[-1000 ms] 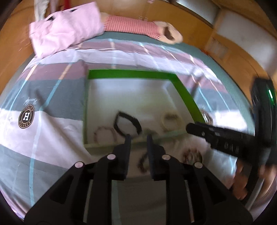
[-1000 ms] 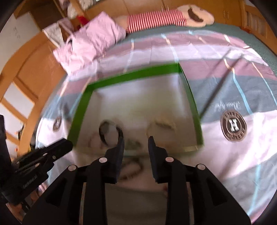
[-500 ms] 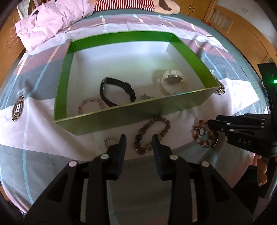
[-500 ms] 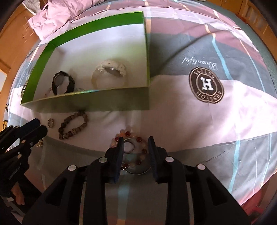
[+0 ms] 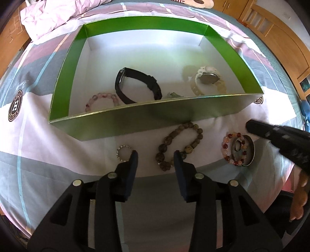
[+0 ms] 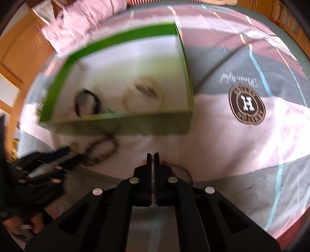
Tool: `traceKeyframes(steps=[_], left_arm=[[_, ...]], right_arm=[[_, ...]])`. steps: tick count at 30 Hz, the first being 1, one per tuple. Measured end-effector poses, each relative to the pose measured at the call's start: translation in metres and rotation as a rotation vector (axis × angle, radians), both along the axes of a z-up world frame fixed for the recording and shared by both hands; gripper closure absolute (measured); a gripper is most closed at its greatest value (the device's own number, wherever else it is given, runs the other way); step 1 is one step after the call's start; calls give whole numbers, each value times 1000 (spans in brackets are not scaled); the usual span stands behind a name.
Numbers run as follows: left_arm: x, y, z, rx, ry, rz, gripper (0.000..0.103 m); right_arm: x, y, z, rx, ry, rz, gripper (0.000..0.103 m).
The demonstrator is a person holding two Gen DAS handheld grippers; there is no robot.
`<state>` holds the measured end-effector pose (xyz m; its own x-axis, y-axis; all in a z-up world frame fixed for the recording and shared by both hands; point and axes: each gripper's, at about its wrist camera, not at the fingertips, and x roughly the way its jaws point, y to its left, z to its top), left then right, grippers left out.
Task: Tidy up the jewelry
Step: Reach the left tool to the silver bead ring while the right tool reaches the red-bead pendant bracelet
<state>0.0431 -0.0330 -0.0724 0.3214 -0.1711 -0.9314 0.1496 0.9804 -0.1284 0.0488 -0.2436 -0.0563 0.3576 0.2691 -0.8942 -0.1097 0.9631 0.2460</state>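
Note:
A green box [image 5: 58,93] with a white floor sits on the bed and holds a black watch [image 5: 135,85], a white watch [image 5: 208,79], a pink bead bracelet [image 5: 102,97] and a small charm [image 5: 174,95]. In front of it lie a small sparkly ring [image 5: 124,153], a brown bead bracelet [image 5: 180,147] and a red bead bracelet [image 5: 230,149] around a round metal tin [image 5: 250,147]. My left gripper [image 5: 155,157] is open just above the brown bracelet. My right gripper [image 6: 153,157] is shut, with red beads showing beside its tips; whether it grips them I cannot tell.
The bed has a striped cover with round H logos [image 6: 247,104]. A pink quilt [image 5: 58,13] lies at the far side. Wooden furniture [image 5: 281,38] stands at the right. The green box also shows in the blurred right wrist view [image 6: 186,73].
The left gripper opened wider and drew closer to the brown bracelet. The right gripper closed its jaws and lowered over the red bracelet and tin.

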Motion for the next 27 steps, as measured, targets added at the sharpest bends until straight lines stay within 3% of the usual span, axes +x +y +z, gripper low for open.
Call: traceKeyframes(steps=[4,7,12,18,20,23,27], left_arm=[[1,-1,-3,2,10,2,61],[2,-2,-2,5,10,0,58],[2,-3,-2,10,12,-3,58],[2,-2,-4,15,17,1,55],[3,0,-3,4,18,9,55],[5,5,-3,-14,23,22,55],[7,5,-4,-28,31,27,54]], right_arm=[[9,-9,-10,21,92,-36,95],[8,-2,-14,52,118,6,95],[5,20,-23,-1,122,78,95],[11,23,-40,-48,183,62,94],[12,21,-35,-28,169,57,89],[13,11,-26,-13,138,22,66],[16,5,-32,-28,162,1,62]])
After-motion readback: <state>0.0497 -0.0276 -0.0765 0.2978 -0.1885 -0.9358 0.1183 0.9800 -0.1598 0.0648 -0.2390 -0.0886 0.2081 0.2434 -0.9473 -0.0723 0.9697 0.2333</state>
